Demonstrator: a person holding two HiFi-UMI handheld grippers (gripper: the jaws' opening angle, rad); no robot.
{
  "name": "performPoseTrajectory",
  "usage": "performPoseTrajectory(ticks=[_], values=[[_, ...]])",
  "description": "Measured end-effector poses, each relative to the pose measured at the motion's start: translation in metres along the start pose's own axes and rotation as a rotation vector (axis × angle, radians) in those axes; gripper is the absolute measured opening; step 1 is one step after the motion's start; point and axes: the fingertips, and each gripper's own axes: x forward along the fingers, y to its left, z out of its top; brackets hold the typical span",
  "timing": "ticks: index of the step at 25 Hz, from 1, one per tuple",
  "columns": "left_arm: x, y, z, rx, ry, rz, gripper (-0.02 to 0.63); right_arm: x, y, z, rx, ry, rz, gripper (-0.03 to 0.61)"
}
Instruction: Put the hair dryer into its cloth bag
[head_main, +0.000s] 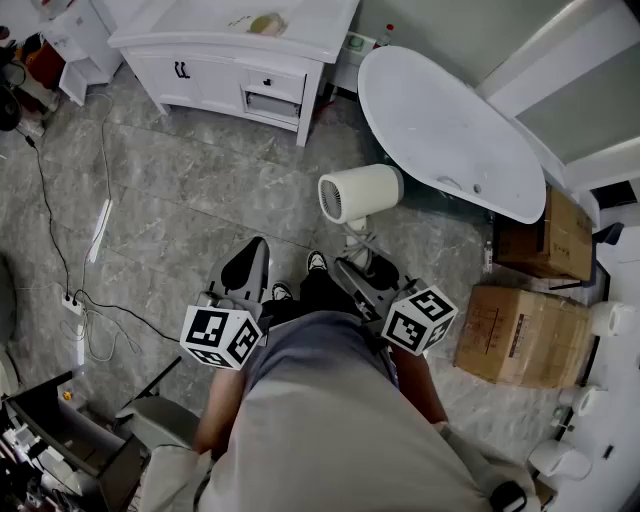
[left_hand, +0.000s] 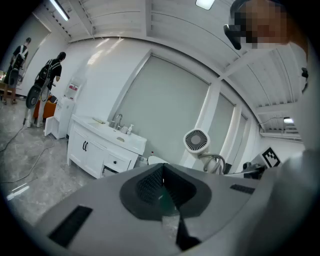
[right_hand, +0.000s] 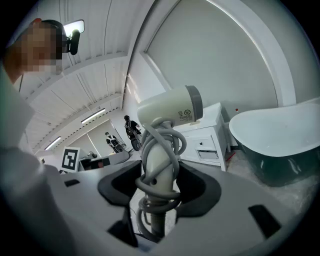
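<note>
Right gripper (head_main: 362, 272) is pinching the hair dryer (head_main: 362, 192) by its handle, with the cord wound round the grip. The barrel sits above the jaws, held over the floor. Left gripper (head_main: 250, 262) is pressed together with nothing in it, just beside the right. I see the bathtub (head_main: 450, 130) rim close on the dryer's right and cardboard boxes (head_main: 520, 335) below that. There's open floor on the left up to the vanity (head_main: 230, 70). A floor cable (head_main: 50, 220) runs along the far left edge.

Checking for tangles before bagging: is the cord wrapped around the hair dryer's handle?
Yes, the right gripper view shows the cord coiled around the handle of the hair dryer.
</note>
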Motion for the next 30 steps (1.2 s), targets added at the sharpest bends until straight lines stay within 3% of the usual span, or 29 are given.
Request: performPoseTrajectory(ticks=[5,19,30], values=[[0.003,0.002,0.004,-0.006,-0.020,0.003,0.008,0.000,-0.002,0.007,-0.027,-0.001,0.003,0.224],[0.004,0.034,0.015,-0.031,-0.041,0.055,0.008,0.017,-0.018,0.032,0.037,-0.046,0.034,0.225],[0.078,0.080,0.044,-0.037,-0.024,0.071,0.008,0.097,-0.068,0.089,0.036,-0.054,0.076,0.225]])
